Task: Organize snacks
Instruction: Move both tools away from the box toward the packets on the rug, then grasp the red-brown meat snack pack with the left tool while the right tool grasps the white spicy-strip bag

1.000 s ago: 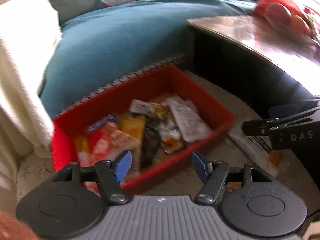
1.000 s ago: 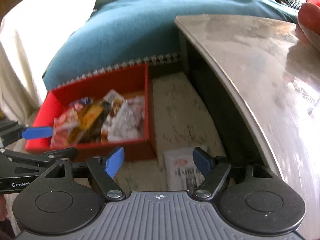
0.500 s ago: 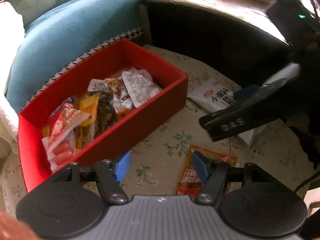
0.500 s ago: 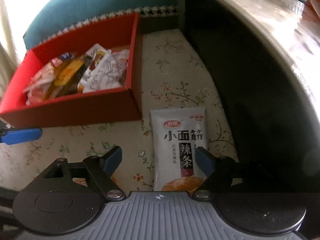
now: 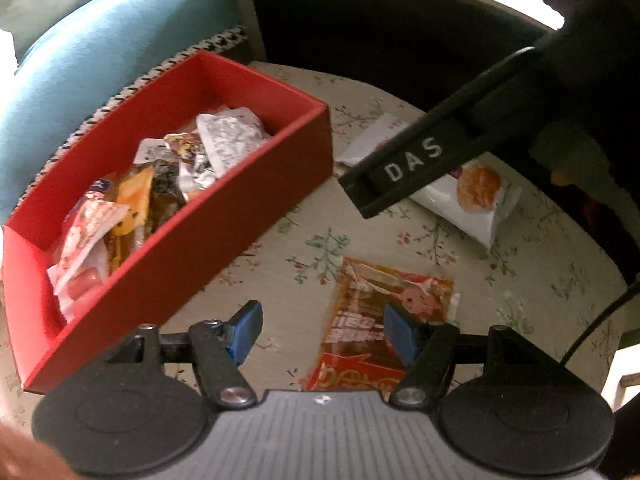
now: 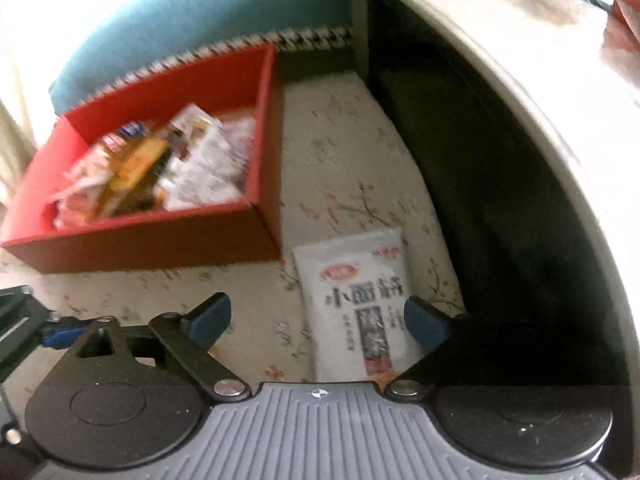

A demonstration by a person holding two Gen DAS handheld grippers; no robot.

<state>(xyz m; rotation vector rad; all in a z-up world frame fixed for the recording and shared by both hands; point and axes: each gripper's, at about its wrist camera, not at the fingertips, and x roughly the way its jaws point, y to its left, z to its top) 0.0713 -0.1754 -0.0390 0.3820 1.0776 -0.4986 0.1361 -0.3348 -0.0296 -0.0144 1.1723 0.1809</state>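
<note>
Red cardboard box (image 5: 224, 216) is sitting on a floral-patterned cushion (image 5: 520, 256), its far side lying against a blue cushion (image 5: 100, 64). Assorted snack packets (image 5: 160, 184) are lying heaped inside the box.

White snack packet (image 6: 360, 300) is lying flat on the floral surface just beside the near right corner of the box, close to a dark counter side (image 6: 500, 220). Right tongs (image 6: 318, 320) are hovering over it, jaws opening wide; the packet is showing between them, with neither pad pressing on it.

Orange-red snack packet (image 5: 384, 320) is lying flat on the floral surface, near the box's long front wall and apart from the white packet. Left tongs (image 5: 322, 328) are hanging above it, jaws standing partly apart and gripping nothing; the right pad is overlapping the packet in the left wrist view.
</note>
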